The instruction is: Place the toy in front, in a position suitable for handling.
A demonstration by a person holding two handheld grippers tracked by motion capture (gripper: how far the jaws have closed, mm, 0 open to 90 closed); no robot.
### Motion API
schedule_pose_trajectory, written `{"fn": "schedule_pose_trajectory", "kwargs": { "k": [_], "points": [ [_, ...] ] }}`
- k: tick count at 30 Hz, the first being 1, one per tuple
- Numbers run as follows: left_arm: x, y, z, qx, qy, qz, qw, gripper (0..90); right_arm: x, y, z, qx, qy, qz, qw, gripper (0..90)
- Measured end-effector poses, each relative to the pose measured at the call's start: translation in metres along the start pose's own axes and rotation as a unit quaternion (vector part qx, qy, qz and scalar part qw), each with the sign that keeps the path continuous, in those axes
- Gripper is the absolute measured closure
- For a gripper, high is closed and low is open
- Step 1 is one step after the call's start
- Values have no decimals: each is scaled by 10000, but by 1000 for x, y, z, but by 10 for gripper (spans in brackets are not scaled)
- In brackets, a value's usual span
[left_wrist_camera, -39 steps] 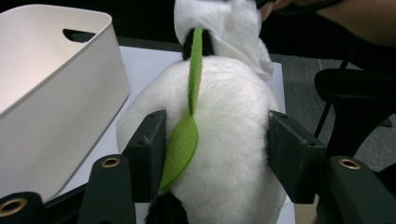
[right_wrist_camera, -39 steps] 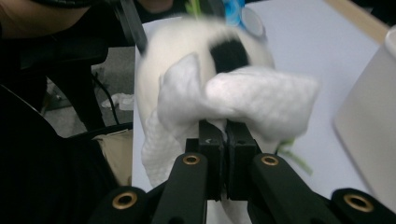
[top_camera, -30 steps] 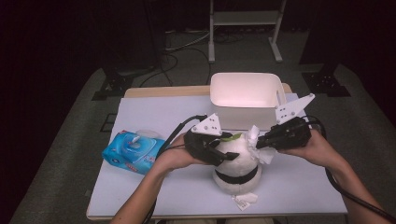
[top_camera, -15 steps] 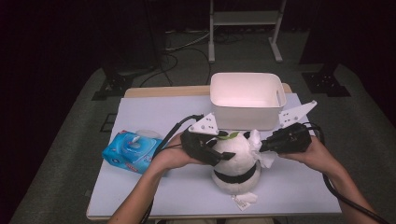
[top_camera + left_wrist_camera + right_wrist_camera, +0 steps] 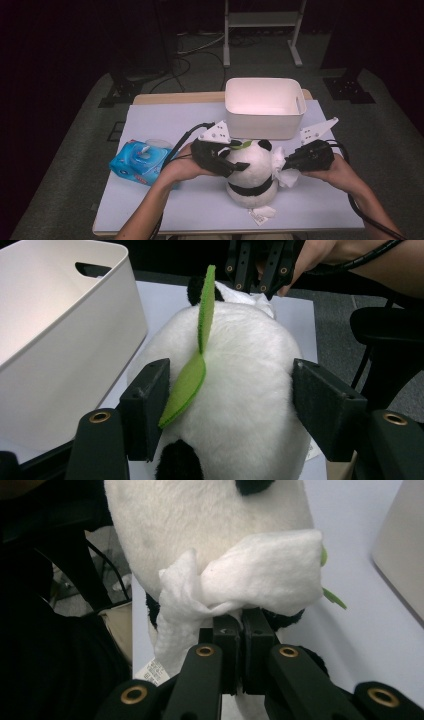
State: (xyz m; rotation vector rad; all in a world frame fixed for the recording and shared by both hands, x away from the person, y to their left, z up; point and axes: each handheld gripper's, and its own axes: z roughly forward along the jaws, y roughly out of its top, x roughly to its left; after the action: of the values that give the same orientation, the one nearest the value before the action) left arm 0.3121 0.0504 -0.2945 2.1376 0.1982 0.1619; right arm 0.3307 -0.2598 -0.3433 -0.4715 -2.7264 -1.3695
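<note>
The right gripper (image 5: 286,163) has come down from level with the top of the panda's (image 5: 252,172) head to its side since a second ago, while the left gripper (image 5: 239,156) has stayed put. Its jaws have just been opening, and they stand on either side of the panda's head without visibly squeezing it. The right gripper is pinched on a white wipe (image 5: 260,577) held against the panda's fur. The panda sits upright on the tabletop (image 5: 170,120), just before the white bin (image 5: 262,117). A blue wipe pack (image 5: 140,160) lies to its left.
</note>
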Motion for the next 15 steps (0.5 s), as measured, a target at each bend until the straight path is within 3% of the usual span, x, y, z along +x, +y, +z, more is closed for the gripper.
{"fn": "schedule_pose_trajectory", "kwargs": {
  "k": [3, 8, 11, 15],
  "points": [
    [0, 2, 1, 25, -9, 23, 10000, 333, 4, 9, -6, 118, -67, -95, 9999, 867],
    [-2, 6, 6, 26, -45, 65, 10000, 335, 12, 35, -20, -86, -62, -334, 9994, 867],
    [-4, 10, 10, 76, -27, 104, 9999, 336, 17, 54, -20, 14, -86, -572, 9983, 865],
    [-3, 10, 10, 108, -23, 96, 9999, 335, 20, 67, -16, 146, -96, -702, 9974, 866]
  ]
}}
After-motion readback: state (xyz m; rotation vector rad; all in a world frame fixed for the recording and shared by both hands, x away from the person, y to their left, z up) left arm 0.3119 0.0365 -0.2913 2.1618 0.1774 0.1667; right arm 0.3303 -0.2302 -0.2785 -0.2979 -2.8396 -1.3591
